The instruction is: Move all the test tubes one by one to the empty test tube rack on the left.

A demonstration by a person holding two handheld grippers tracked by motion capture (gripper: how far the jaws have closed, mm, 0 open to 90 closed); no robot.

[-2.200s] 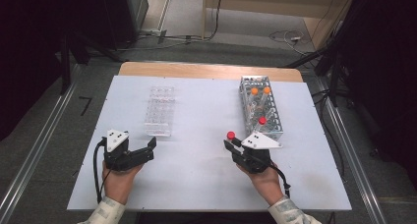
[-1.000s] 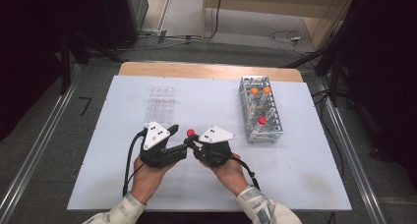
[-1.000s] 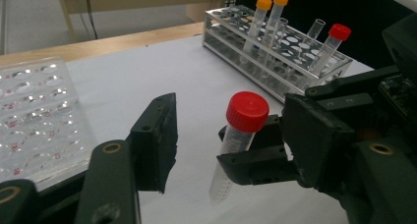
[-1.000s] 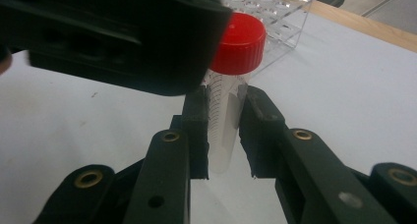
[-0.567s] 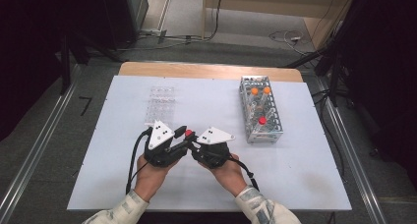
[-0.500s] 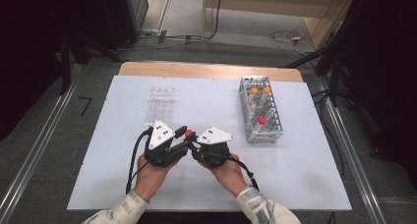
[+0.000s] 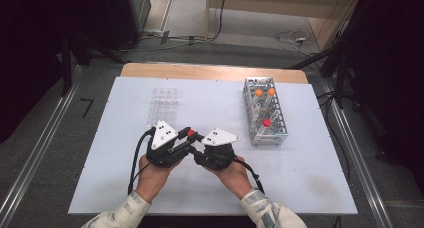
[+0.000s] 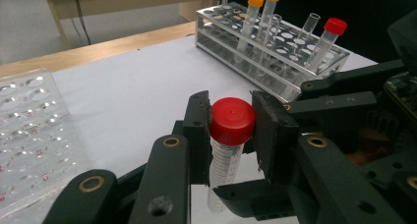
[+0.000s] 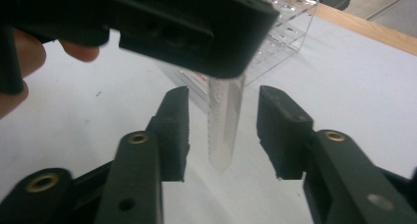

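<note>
A clear tube with a red screw cap (image 8: 232, 120) is hanging upright above the white table (image 7: 310, 178), midway between the 2 hands, with the left gripper (image 8: 230, 130) clenching it at the cap. The right gripper (image 9: 223, 130) has just been opening, and its pads are standing apart from the tube's body. It is probably light, stiff and slippery plastic, best gripped at the ribbed cap; the metal rack (image 7: 272, 133) is sitting well to the right.
</note>
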